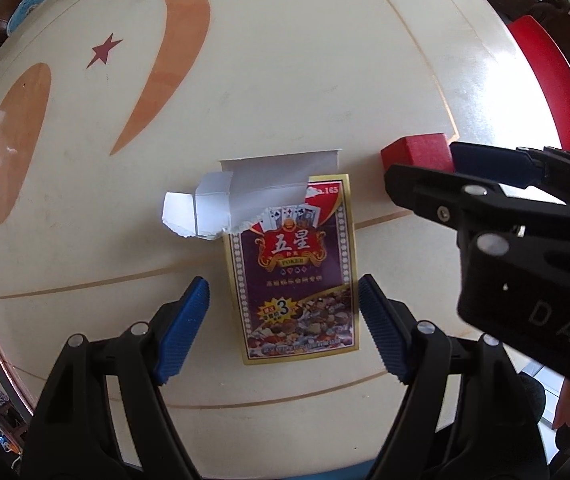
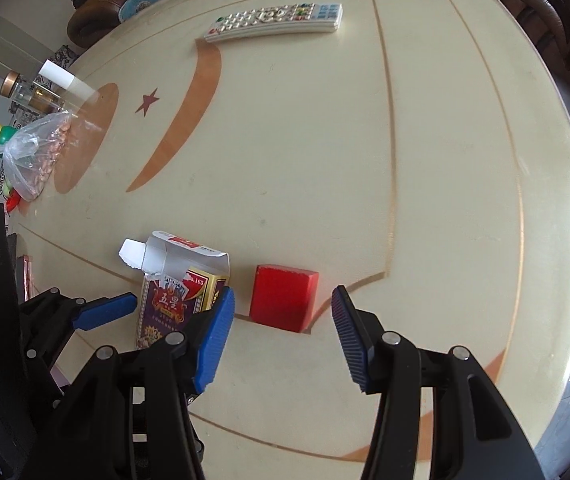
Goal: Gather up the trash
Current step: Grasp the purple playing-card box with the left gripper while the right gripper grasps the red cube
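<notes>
A: How far along is the collecting?

B: Barely begun, judging by how things lie. The torn card box (image 1: 293, 264) lies flat on the bench (image 1: 285, 80), well in from the edges, flap ripped open, nothing lifted. The red block (image 2: 284, 297) sits just beside it, toward the bench's right edge.

A: And the grippers?

B: The left gripper (image 1: 283, 330) hangs over the box, jaws released and spread either side of its lower half, not touching it. The right gripper (image 2: 283, 338) hovers over the block, jaws also released, with the block showing in the gap between them, apart from both pads.

A: So nothing is grasped?

B: Nothing. Both pickups are left, and no bin shows in either view.

A: Anything else on the bench?

B: A remote (image 2: 275, 22) near the far edge and a bag of nuts (image 2: 39, 152) at the left edge. Whether those count as trash is unclear.
</notes>
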Demonstrator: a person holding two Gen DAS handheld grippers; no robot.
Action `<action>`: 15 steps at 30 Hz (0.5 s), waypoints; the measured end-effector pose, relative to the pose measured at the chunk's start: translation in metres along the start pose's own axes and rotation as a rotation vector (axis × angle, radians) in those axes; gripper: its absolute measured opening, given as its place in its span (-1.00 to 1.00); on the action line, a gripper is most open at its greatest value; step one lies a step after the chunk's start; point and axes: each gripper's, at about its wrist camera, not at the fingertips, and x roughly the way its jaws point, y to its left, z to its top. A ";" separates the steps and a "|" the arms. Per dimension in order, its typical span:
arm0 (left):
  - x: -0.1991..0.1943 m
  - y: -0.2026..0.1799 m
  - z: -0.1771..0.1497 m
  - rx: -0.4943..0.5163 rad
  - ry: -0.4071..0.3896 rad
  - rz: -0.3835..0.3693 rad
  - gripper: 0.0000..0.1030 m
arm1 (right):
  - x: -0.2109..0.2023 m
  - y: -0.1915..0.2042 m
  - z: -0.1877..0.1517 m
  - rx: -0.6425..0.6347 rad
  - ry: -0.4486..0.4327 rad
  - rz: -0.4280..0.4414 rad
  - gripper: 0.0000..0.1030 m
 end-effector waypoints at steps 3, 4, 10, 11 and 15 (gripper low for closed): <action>0.003 0.005 0.002 -0.006 0.004 -0.011 0.45 | 0.004 0.002 0.001 -0.002 0.002 -0.005 -0.02; 0.005 0.007 0.003 -0.007 0.005 -0.013 0.45 | 0.006 0.003 0.001 -0.005 0.002 -0.010 -0.02; 0.006 0.009 0.002 -0.007 -0.002 -0.006 0.45 | 0.009 0.007 0.001 -0.023 -0.005 -0.030 -0.02; 0.006 0.009 0.002 -0.008 -0.002 -0.007 0.45 | 0.009 0.008 0.002 -0.023 -0.010 -0.032 -0.02; 0.010 0.009 0.000 -0.015 -0.004 -0.013 0.45 | 0.009 0.010 0.001 -0.029 -0.017 -0.042 -0.03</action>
